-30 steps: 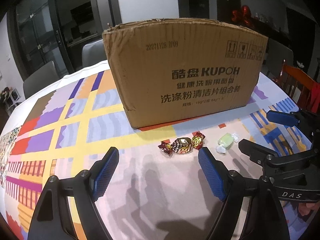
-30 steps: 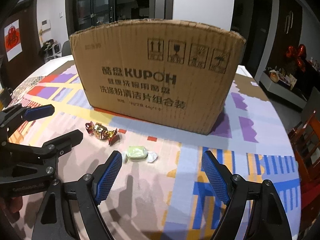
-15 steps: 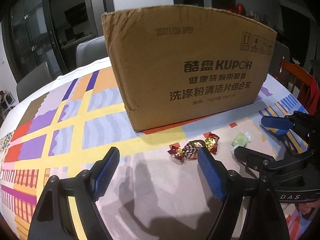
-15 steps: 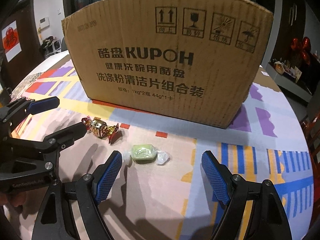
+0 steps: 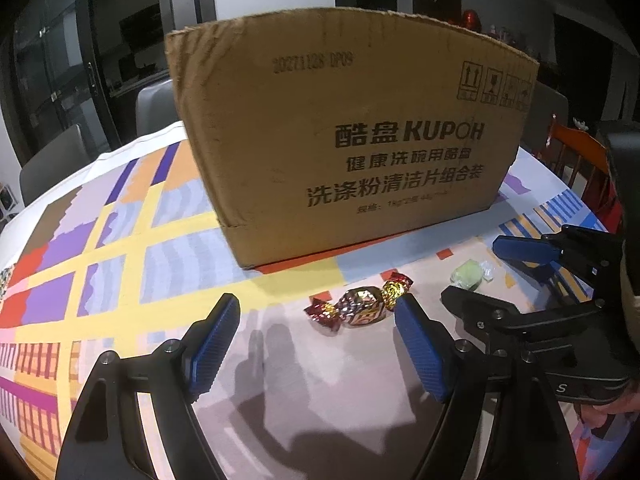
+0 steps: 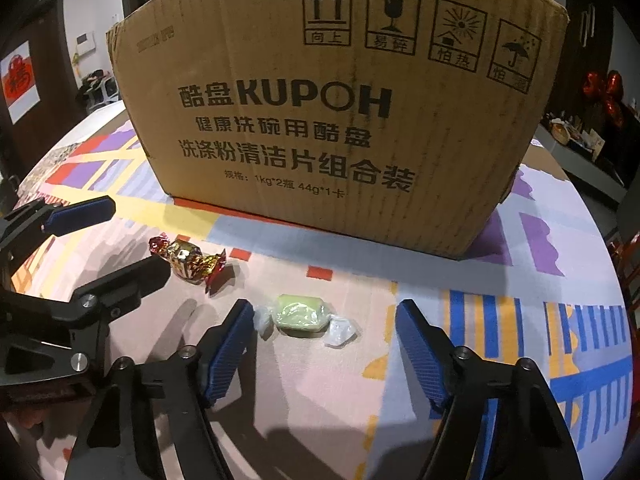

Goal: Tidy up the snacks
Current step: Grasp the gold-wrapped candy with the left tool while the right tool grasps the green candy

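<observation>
Nothing boxed yet: both candies lie before the box, left gripper agape, right gripper closing round green candy, foil candy waiting.

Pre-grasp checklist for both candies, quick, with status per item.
1. Green candy between the right gripper fingers: ok; the fingers are closing, not touching it yet.
2. Foil candy centred for the left gripper: not ok, it sits by one finger.
3. Left fingers wide enough: ok.
4. The two candies apart: ok.
5. Grippers clear of each other: cannot tell, they are close.
6. Cardboard box open on top: cannot tell.
</observation>
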